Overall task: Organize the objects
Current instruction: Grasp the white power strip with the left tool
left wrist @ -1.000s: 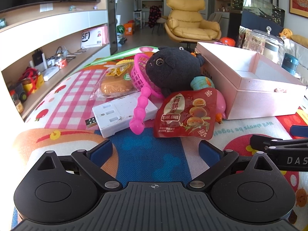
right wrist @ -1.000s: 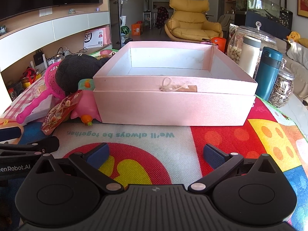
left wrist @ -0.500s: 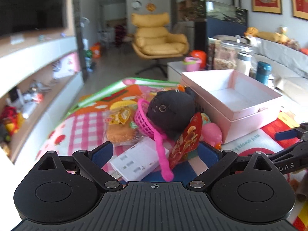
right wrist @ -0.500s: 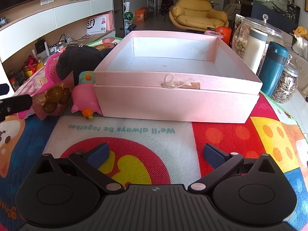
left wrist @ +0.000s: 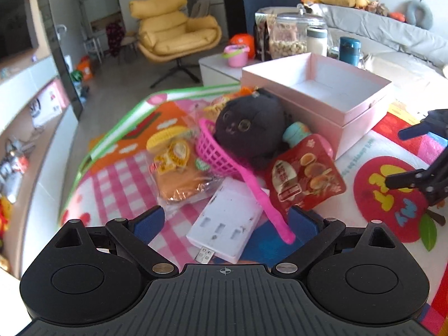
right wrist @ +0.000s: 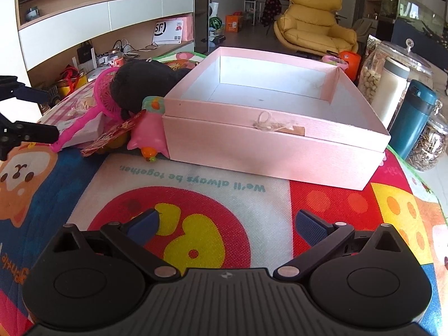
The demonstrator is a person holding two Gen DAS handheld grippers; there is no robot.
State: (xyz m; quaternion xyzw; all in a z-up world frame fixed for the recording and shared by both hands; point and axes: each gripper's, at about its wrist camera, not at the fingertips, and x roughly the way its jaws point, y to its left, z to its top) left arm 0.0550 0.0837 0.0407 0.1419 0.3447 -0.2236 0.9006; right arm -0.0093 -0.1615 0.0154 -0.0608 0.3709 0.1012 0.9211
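Left gripper (left wrist: 224, 221): fingers spread, nothing between them, hovering over the white USB power strip (left wrist: 226, 224) at 6 o'clock in the left wrist view.
Right gripper (right wrist: 226, 224): fingers spread and empty, above the play mat (right wrist: 196, 196).
Pile: black plush (left wrist: 249, 128), pink basket scoop (left wrist: 221, 156), red quail egg pouch (left wrist: 305, 176) and wrapped snacks (left wrist: 179, 179) crowd together at 12 o'clock from the strip.
Pink box (right wrist: 274, 128): open, empty, touching the pile at its 9 o'clock in the right wrist view.
Technique: the scoop's handle lies across the strip, so likely lift 1 loose item cleanly first.
Change: 0.5 s ago the pouch stood on edge; now it lies flat, and the left gripper views the pile from higher.
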